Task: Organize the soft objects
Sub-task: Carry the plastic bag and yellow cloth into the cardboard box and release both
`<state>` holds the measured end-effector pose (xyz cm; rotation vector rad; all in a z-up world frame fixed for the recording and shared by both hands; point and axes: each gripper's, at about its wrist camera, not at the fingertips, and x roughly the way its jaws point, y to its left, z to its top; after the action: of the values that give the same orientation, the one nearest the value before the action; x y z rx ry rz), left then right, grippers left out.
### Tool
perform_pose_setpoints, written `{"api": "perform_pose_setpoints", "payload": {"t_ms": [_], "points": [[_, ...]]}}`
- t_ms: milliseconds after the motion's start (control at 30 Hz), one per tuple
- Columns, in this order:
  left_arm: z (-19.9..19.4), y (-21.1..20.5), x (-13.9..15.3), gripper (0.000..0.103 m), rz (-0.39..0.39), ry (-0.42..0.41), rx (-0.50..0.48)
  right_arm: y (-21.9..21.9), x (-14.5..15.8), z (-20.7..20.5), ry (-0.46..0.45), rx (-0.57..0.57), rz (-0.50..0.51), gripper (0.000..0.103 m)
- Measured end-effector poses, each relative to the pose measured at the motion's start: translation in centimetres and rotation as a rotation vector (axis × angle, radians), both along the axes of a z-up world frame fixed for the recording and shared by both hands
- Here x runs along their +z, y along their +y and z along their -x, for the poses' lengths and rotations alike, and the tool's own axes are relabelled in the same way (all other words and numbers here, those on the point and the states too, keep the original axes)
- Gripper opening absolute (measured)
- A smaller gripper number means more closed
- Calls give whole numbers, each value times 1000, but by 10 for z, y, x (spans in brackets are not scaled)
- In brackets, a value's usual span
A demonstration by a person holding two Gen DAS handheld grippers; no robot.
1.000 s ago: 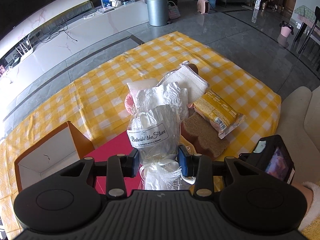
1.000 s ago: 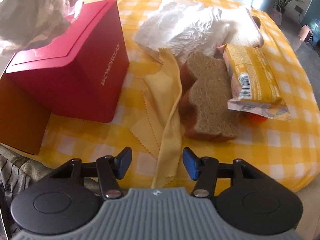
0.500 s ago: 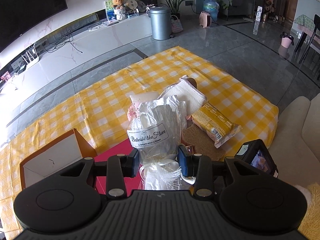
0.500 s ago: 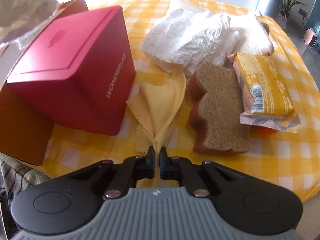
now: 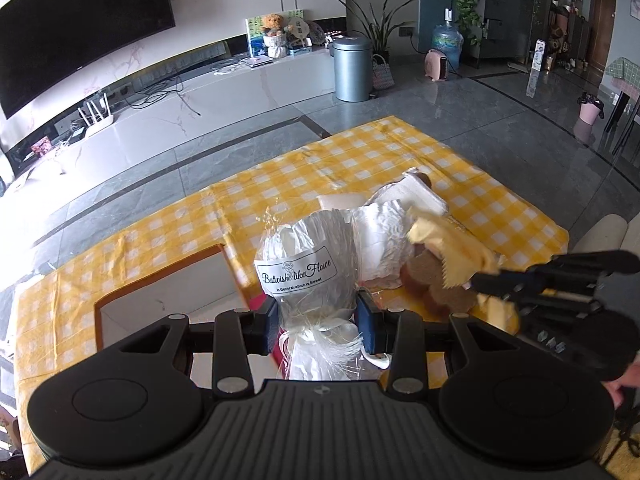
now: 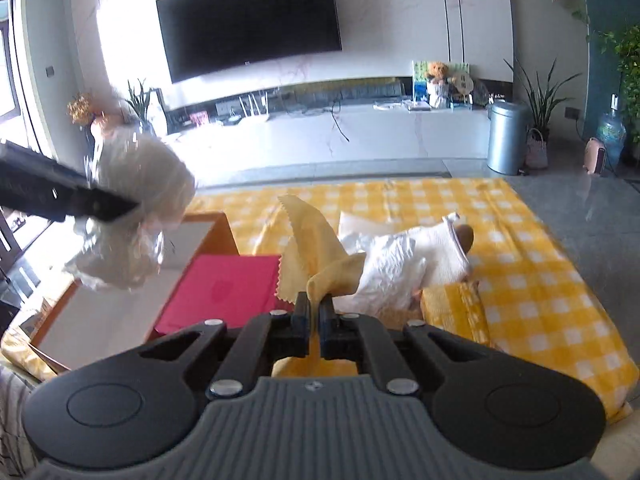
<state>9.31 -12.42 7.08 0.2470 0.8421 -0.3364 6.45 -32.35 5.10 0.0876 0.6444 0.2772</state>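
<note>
Left gripper: you have it clamped on the neck of the wrapped white bouquet, held up above the table.
Right gripper: you have it pinched shut on the yellow cloth, lifted off the table.
Red box: sits just beside the open cardboard box.
Checked tablecloth: carries the white towel and brown sponge.
</note>
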Motion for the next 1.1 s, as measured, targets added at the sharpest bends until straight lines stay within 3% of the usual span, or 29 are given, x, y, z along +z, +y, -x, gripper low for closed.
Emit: {"api": "perform_pose_setpoints", "payload": {"t_ms": [100, 200, 267, 400, 600, 667, 800, 900, 1000, 1100], "points": [[8, 34, -7, 44, -10, 5, 51, 15, 25, 8, -62, 30, -54, 2], [14, 69, -18, 44, -29, 18, 105, 45, 44, 17, -184, 61, -88, 2], [14, 95, -26, 44, -27, 35, 159, 70, 49, 14, -208, 78, -98, 2], [9, 136, -45, 44, 16, 110, 250, 128, 41, -4, -145, 203, -137, 2], [11, 158, -69, 44, 0, 159, 254, 205, -2, -23, 15, 292, -73, 1], [12, 159, -78, 44, -2, 167, 241, 225, -24, -28, 58, 313, 9, 1], [21, 153, -88, 44, -13, 99, 228, 231, -50, -36, 117, 279, 56, 1], [20, 152, -102, 45, -34, 124, 225, 224, -59, -41, 136, 250, 53, 1], [21, 154, -115, 54, -63, 109, 229, 219, -63, -41, 132, 243, 74, 1], [27, 160, -122, 82, -35, 43, 264, 216, -71, -39, 150, 254, 84, 1]]}}
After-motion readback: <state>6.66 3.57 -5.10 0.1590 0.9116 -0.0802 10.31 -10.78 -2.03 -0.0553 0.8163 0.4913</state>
